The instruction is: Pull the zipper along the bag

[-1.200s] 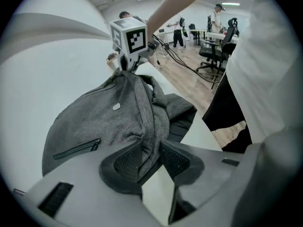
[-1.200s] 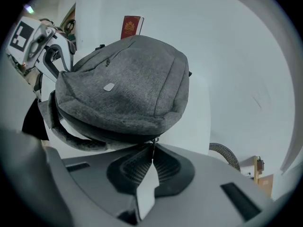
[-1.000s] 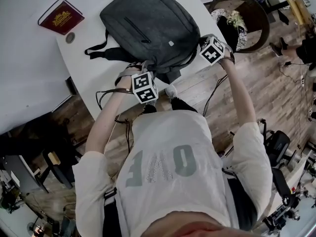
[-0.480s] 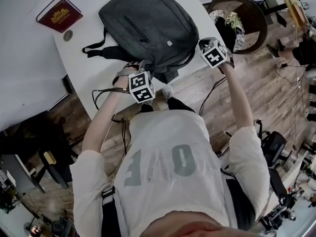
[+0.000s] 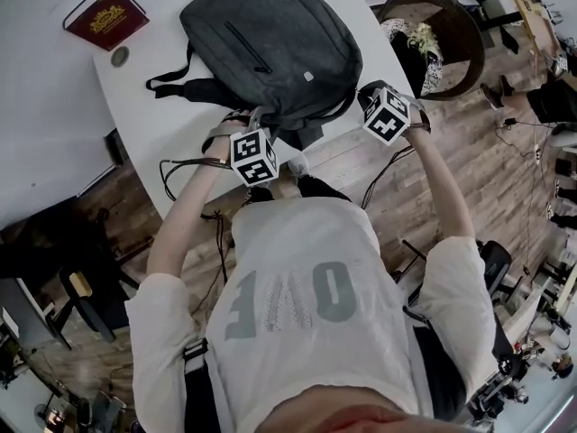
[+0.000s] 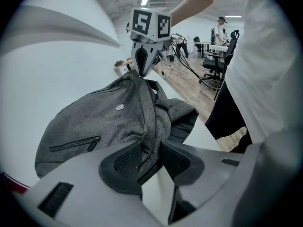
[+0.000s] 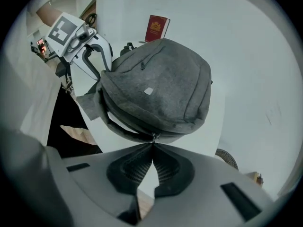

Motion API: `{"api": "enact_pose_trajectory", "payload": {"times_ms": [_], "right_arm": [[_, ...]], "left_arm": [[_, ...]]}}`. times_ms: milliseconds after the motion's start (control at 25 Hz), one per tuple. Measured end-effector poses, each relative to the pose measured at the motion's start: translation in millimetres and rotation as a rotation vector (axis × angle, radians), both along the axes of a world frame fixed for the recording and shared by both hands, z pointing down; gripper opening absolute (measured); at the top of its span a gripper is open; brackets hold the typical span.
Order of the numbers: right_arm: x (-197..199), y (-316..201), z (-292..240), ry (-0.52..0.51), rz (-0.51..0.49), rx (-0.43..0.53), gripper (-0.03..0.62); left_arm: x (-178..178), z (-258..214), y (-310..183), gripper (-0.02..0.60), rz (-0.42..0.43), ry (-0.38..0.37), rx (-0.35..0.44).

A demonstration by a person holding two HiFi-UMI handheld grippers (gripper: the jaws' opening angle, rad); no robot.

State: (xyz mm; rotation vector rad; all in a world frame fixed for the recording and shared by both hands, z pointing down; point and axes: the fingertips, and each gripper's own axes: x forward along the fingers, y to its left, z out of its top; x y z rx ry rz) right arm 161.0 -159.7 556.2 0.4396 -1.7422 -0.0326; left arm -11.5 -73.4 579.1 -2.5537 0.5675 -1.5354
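A grey backpack (image 5: 270, 43) lies flat on the white table (image 5: 171, 124). My left gripper (image 6: 150, 154) is shut on a fold of the bag's fabric (image 6: 150, 126) at the near edge; in the head view it (image 5: 256, 126) sits under its marker cube. My right gripper (image 7: 152, 149) is shut on the small zipper pull (image 7: 152, 137) at the bag's rim (image 7: 156, 126). In the head view the right gripper (image 5: 368, 99) is at the bag's right corner. From the left gripper view, the right gripper (image 6: 141, 71) touches the bag's top end.
A red book (image 5: 105, 14) and a small round disc (image 5: 119, 57) lie on the table's far left. A dark round basket (image 5: 446, 39) stands on the wooden floor to the right. The bag's black straps (image 5: 194, 88) trail left. Cables hang off the table's near edge.
My right gripper has slid a short way along the bag's rim toward the person, still pinching the zipper pull. My left gripper has held its place on the fabric.
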Motion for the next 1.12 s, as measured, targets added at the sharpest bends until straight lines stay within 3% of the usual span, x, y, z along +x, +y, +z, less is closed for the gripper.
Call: {"api": "enact_pose_trajectory", "payload": {"times_ms": [160, 480, 680, 880, 1120], "right_arm": [[-7, 11, -5, 0.034, -0.023, -0.058, 0.031], [-44, 45, -8, 0.109, -0.224, -0.134, 0.032], [-65, 58, -15, 0.108, -0.289, -0.142, 0.032], [-90, 72, -12, 0.189, -0.399, -0.128, 0.032], [-104, 77, -9, 0.207, -0.406, -0.076, 0.032]], "left_arm": [[-1, 1, 1, 0.14, 0.001, 0.017, 0.005], [-2, -1, -2, 0.14, 0.012, 0.076, 0.02], [1, 0, 1, 0.14, 0.004, 0.123, 0.03], [-1, -1, -1, 0.14, 0.021, 0.138, 0.042], [-1, -2, 1, 0.14, 0.02, 0.14, 0.047]]}}
